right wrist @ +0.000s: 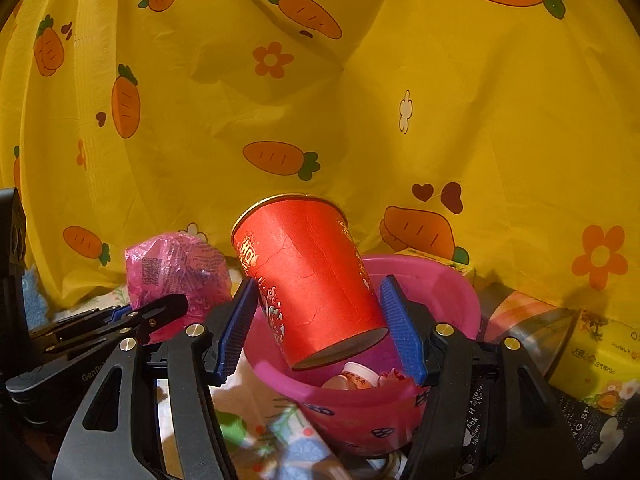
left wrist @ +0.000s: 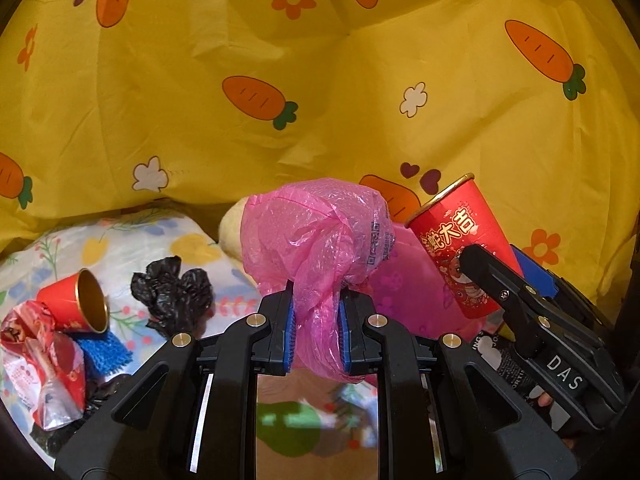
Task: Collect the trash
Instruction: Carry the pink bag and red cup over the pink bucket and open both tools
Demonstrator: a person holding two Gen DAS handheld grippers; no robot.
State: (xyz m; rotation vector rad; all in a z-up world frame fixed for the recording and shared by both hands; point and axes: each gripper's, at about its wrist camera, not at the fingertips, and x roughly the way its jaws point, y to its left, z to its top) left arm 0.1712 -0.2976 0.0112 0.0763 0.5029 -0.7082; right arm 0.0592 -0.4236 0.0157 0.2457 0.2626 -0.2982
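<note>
My left gripper (left wrist: 316,300) is shut on a crumpled pink plastic bag (left wrist: 320,232), which bulges above its blue pads. In the right wrist view the same bag (right wrist: 176,272) and left gripper (right wrist: 160,306) show at the left. My right gripper (right wrist: 320,284) is shut on a tilted red paper cup (right wrist: 308,280), rim up, over a pink basin (right wrist: 460,292). A small white cup (right wrist: 356,376) lies inside the basin. The left wrist view has the held cup (left wrist: 452,240) and right gripper (left wrist: 492,256) at its right, with the basin (left wrist: 404,292) behind.
On the floral cloth at the left lie another red cup (left wrist: 80,300) on its side, a crumpled black bag (left wrist: 172,292), a red-and-white wrapper (left wrist: 40,360) and a blue scrubber (left wrist: 104,352). A yellow carrot-print sheet (left wrist: 320,80) hangs behind. A yellow box (right wrist: 596,364) stands at the right.
</note>
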